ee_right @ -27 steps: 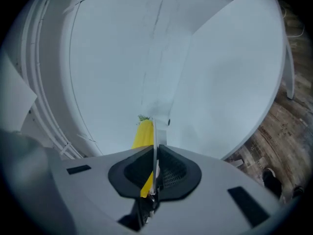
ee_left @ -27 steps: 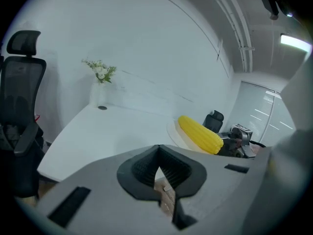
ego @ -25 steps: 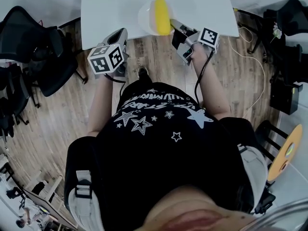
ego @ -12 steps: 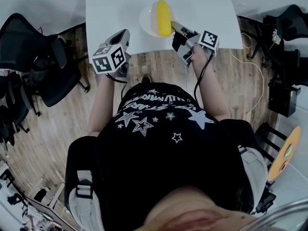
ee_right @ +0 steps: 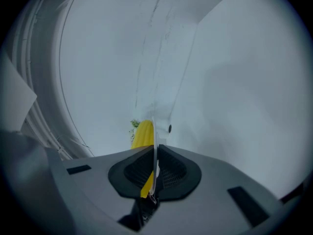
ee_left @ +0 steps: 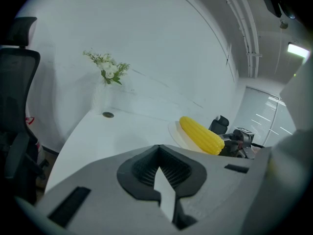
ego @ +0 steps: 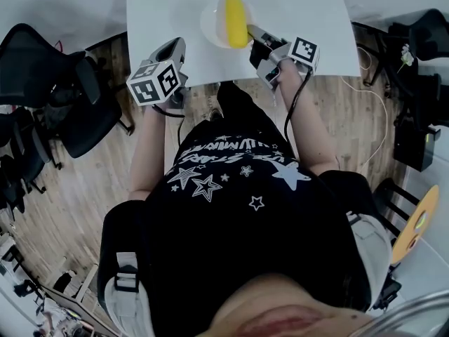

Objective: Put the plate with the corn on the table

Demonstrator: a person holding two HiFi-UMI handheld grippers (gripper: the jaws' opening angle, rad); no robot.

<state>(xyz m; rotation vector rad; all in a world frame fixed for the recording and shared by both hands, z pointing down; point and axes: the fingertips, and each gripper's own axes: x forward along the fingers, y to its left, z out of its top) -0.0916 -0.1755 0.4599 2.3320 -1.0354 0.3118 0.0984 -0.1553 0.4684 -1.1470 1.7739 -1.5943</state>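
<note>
A white plate (ego: 212, 25) carrying a yellow corn cob (ego: 236, 21) is over the near part of the white table (ego: 302, 5). My right gripper (ego: 254, 35) is shut on the plate's near right rim. In the right gripper view the rim (ee_right: 154, 126) runs edge-on between the pads, with the corn (ee_right: 143, 133) just behind it. My left gripper (ego: 174, 48) hovers at the table's near edge, left of the plate, shut and empty. The left gripper view shows the corn (ee_left: 200, 134), the plate (ee_left: 176, 131) and the right gripper (ee_left: 234, 141) ahead to the right.
Black office chairs (ego: 63, 83) stand on the wooden floor to the left. A vase of white flowers (ee_left: 107, 72) and a small round thing (ee_left: 108, 114) sit far back on the table. A cable (ego: 372, 97) lies on the floor at right.
The plate with the corn has moved from the table's near edge to farther over the tabletop, carried by the right gripper. The person has stepped closer; the left gripper has barely shifted.
</note>
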